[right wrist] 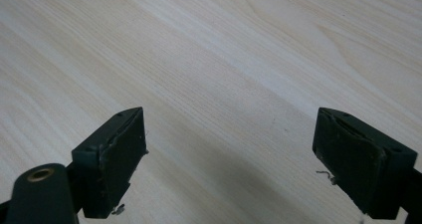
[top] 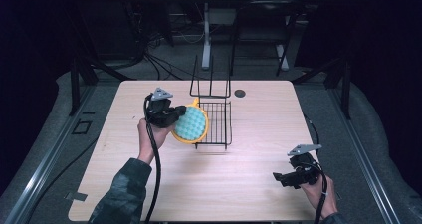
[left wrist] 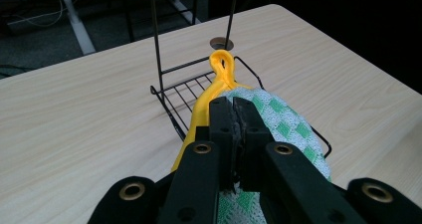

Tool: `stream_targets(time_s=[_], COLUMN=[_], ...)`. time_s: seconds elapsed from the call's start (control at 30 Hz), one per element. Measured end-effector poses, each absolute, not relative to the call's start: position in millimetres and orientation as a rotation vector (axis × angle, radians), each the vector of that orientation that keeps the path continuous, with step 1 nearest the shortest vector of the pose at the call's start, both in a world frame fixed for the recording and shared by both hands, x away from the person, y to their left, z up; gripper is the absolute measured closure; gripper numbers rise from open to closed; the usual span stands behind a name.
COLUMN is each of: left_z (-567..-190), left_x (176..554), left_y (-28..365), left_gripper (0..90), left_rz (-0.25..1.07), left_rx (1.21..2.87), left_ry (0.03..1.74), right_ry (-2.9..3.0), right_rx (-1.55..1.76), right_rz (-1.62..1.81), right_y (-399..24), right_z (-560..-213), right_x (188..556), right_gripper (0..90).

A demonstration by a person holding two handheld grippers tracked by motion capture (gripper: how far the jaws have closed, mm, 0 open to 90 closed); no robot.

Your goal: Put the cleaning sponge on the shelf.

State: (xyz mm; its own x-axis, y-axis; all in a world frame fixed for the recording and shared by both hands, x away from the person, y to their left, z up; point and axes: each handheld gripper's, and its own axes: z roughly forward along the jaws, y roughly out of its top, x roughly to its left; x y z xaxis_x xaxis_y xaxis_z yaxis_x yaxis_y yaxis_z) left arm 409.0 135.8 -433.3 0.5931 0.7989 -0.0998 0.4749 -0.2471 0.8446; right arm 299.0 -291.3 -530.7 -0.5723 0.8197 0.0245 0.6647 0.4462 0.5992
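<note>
Yellow-rimmed green scrubber [top: 190, 124] clamped in left hand-held gripper [top: 171, 115] over wire rack [top: 217, 126]; right hand-held gripper [top: 286, 177] low, jaws wide

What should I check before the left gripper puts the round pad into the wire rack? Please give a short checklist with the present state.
1. Left gripper grips the pad: ok, jaws shut on its edge.
2. Pad is near the rack: ok, it is held at the rack's left side.
3. Rack stands flat on the table: ok.
4. Rack floor is free: cannot tell, the pad hides part of it.
5. Right gripper is out of the way: ok, open, far from the rack.
</note>
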Motion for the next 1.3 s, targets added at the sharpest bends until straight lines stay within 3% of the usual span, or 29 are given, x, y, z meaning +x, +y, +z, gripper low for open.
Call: stream_targets(time_s=[1.3], left_z=[-477.5], left_x=[445.0], left_y=[111.9], left_gripper=[88.1], left_rz=[0.363], left_rx=[1.825], left_ry=[1.142], right_ry=[2.436], right_rx=[1.3], right_rz=[0.844], right_y=[-291.4], right_z=[-531.3], right_x=[298.6], right_gripper=[13.0])
